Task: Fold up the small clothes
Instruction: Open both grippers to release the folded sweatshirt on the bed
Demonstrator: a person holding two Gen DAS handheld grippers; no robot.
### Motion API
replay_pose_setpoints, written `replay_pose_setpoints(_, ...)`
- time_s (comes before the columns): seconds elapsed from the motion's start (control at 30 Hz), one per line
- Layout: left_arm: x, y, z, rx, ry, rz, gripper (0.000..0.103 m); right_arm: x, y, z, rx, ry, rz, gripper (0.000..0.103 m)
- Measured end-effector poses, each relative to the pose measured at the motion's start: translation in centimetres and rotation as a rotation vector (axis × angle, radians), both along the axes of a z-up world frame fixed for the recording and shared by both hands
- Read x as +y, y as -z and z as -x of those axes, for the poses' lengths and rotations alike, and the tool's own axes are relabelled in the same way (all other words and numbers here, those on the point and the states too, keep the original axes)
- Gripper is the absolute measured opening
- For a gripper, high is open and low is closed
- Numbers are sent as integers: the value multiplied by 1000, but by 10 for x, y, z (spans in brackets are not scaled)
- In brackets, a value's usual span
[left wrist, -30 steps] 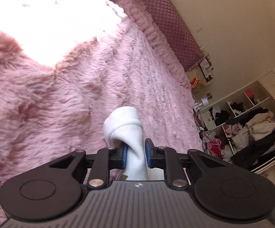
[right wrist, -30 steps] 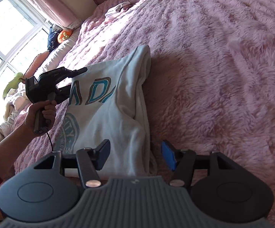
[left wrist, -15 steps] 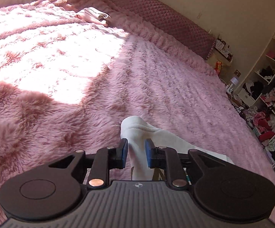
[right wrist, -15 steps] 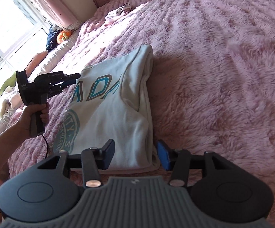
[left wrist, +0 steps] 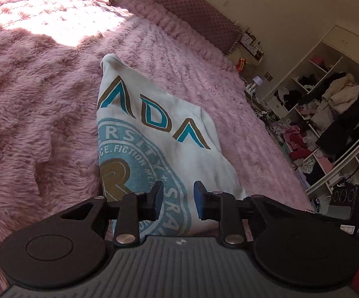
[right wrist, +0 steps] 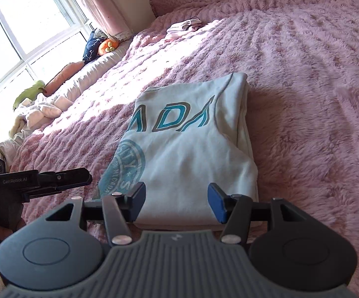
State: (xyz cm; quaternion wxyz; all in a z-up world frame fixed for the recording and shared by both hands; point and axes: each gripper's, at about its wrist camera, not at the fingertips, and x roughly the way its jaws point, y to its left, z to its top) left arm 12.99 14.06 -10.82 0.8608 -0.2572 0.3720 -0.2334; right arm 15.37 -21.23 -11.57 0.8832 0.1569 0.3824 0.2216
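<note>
Since before, left gripper (left wrist: pixel 177 200) let go of shirt (left wrist: pixel 159 134); fingers spread above it; right gripper (right wrist: pixel 177 202) spread too; side fold looks done.

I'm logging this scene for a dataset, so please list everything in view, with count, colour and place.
T-shirt: one, white with teal print, folded on the blanket.
Blanket: one, pink, fluffy, covering the bed.
Small garment: one, pale pink-white, far end of the bed.
Headboard cushion: one, mauve, quilted, along the wall.
Plush toy: one, orange, by the window.
Shelving: one, white, stuffed with clothes.
Left gripper: black, open, over the shirt's hem.
Right gripper: black, open, over the hem.
</note>
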Motion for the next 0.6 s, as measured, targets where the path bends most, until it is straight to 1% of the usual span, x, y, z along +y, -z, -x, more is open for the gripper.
replay_pose_setpoints(0.03,-2,8,-2,23,-3,9,30,2,3,-1,3,-2,17,53)
replay_pose_setpoints(0.07,-3,15,-6,55,-3,-1,31,3,7,-3,21,1,33,53)
replay_pose_setpoints(0.1,-4,23,-9,83,-16,-38,30,3,12,-6,49,12,52,53)
replay_pose_setpoints(0.13,-3,32,-10,109,-23,-49,22,3,18,-8,75,22,75,53)
replay_pose_setpoints(0.17,-1,41,-12,139,-27,-41,21,1,25,-9,94,33,92,50)
replay_pose_setpoints(0.23,7,54,-13,185,-59,0,7,-4,34,-10,120,36,76,49)
replay_pose_setpoints(0.27,10,55,-13,192,-67,22,6,-6,37,-9,124,38,66,48)
replay_pose_setpoints(0.3,15,54,-10,193,-79,64,7,-7,38,-8,124,40,60,48)
replay_pose_setpoints(0.33,18,51,-7,178,-84,87,12,-8,38,-7,123,44,52,48)
replay_pose_setpoints(0.37,20,48,-3,162,-88,90,17,-10,36,-5,119,52,37,49)
replay_pose_setpoints(0.4,21,41,3,135,-95,81,27,-13,33,-3,113,61,18,51)
replay_pose_setpoints(0.43,22,36,10,109,-98,63,34,-15,30,-1,106,70,-3,53)
replay_pose_setpoints(0.47,22,29,18,77,-99,20,37,-17,28,2,96,76,-18,55)
replay_pose_setpoints(0.53,17,20,32,27,-86,-85,39,-19,24,5,82,79,-17,56)
replay_pose_setpoints(0.6,11,18,39,14,-62,-163,39,-17,21,6,74,68,-4,57)
